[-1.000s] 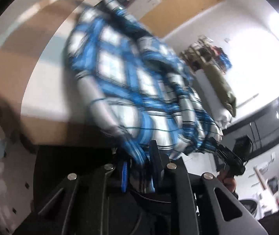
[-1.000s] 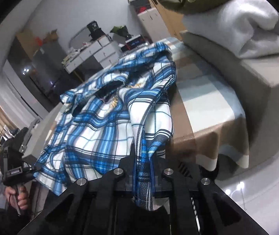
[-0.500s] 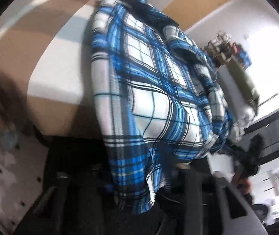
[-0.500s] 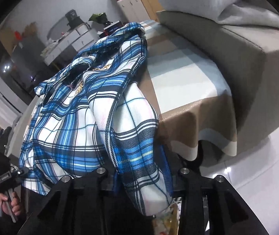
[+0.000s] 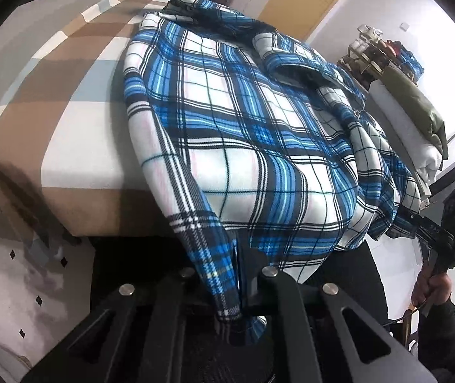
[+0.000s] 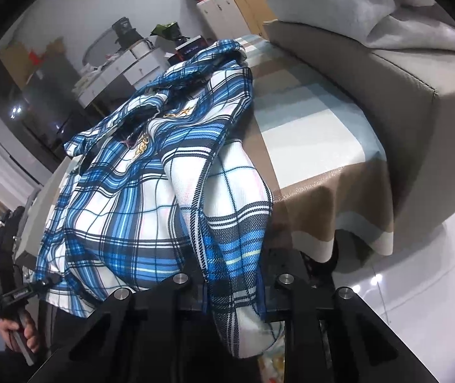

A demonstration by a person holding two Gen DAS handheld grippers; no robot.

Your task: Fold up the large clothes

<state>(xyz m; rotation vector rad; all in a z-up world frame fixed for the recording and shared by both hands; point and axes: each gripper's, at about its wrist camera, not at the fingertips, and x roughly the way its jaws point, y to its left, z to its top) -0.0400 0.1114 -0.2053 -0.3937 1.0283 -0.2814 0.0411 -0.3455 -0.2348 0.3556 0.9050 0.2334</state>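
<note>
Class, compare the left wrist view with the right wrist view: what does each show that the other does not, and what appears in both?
Only the left wrist view: a cluttered rack by the bright wall, and a white tiled floor with dark diamonds.

Only the right wrist view: a grey sofa with a grey blanket, and a white drawer unit.

Both: the blue plaid shirt on the checked tablecloth, its hem clamped in the left gripper and the right gripper; each view also shows the other gripper.
</note>
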